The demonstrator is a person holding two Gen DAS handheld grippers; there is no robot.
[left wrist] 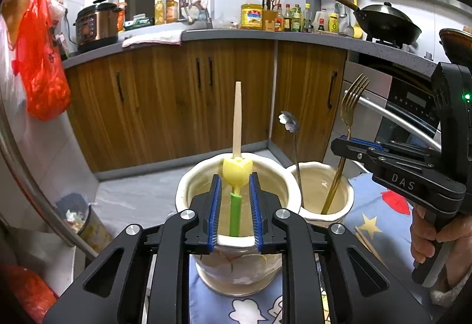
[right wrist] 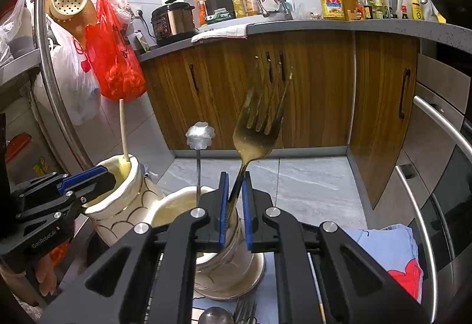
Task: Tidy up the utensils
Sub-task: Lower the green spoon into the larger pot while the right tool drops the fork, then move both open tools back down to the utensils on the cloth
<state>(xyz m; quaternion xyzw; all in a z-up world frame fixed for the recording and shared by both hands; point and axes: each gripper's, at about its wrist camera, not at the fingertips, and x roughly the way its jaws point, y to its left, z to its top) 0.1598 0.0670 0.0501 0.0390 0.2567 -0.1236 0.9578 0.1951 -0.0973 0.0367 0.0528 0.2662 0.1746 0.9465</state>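
Kitchen, wood cabinets and grey counter behind; 2 cream pots sit on a patterned cloth right under the tools. Left gripper: jaws parted, pads clear of the tulip-handled utensil standing between them in the left pot, so it looks released, leaning on the far rim. Right gripper: nearly closed, clamped on the gold fork by its handle, tines up, lower end inside the right pot, probably held low on the handle to steer it in upright. A silver spoon already stands in that pot, just left of the fork. More cutlery lies below the right gripper, unsorted.
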